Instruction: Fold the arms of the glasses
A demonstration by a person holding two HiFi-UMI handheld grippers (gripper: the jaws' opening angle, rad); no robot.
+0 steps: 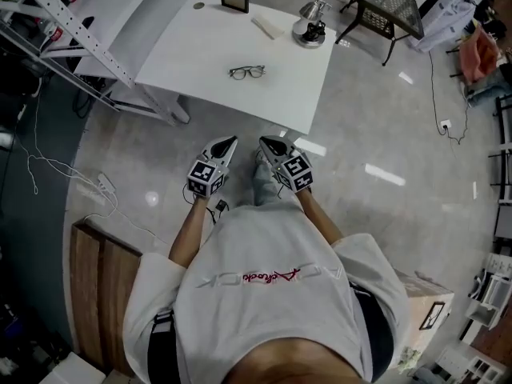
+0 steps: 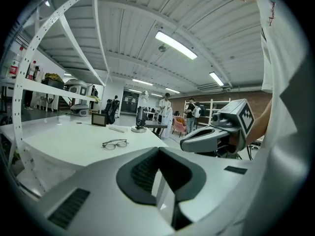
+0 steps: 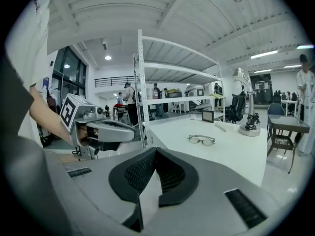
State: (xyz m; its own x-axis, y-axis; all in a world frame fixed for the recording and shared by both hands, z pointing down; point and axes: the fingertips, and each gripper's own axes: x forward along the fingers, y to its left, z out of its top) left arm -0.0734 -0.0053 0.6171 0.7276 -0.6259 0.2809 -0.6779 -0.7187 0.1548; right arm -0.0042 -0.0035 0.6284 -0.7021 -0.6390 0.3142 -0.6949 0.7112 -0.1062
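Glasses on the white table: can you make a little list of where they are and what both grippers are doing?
glasses: lying on the white table, arms look unfolded
left gripper: shut, empty, held over the floor short of the table
right gripper: shut, empty, beside the left gripper
contact: neither gripper touches the glasses
folding: not begun

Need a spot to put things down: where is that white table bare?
Bare: the white table between the thin-framed dark glasses and its near edge, and either side of them. Crowded: the far edge, with small black frame, pale flat bar, round-based metal stand.
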